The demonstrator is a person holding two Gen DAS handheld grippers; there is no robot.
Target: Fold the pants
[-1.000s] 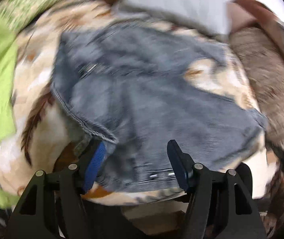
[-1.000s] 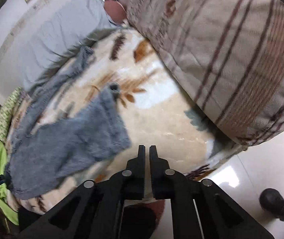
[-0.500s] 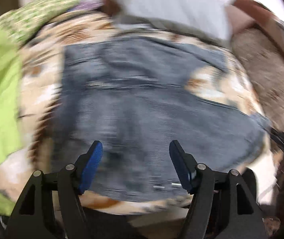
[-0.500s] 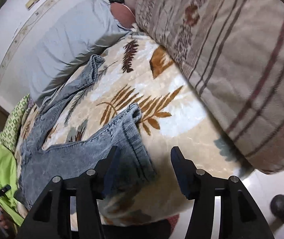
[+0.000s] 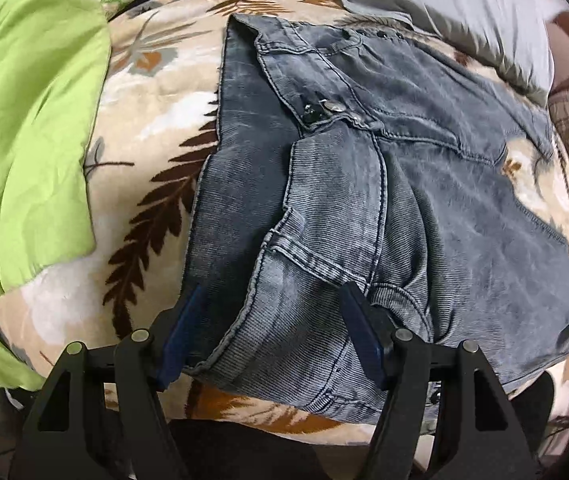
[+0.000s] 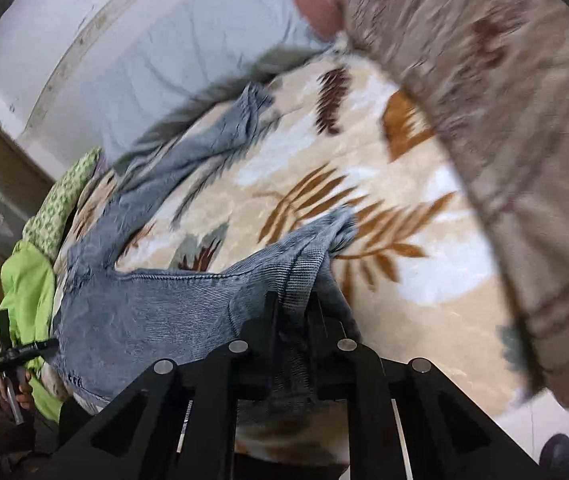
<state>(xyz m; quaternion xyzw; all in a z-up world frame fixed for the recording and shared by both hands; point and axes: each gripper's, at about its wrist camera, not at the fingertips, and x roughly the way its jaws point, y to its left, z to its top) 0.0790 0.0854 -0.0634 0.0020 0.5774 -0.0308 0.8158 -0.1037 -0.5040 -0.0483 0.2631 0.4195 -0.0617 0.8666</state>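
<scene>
Right gripper (image 6: 290,312) fingers clamp near leg hem of jeans (image 5: 364,184); left gripper (image 5: 272,336) spread over waistband; legs run rightward.

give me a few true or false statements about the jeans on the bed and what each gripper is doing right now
1. The right gripper is shut on a leg end of the grey-blue denim jeans. True.
2. The left gripper is clamped tight on the jeans. False: its blue-padded fingers stand apart, open, over the waist area of the jeans.
3. The jeans lie on a cream blanket with a brown leaf pattern. True.
4. A lime green cloth lies spread over the jeans. False: it sits off to the side on the blanket.
5. Both legs are folded together already. False: in the right wrist view the far leg lies apart, stretched toward the pale grey pillow.
</scene>
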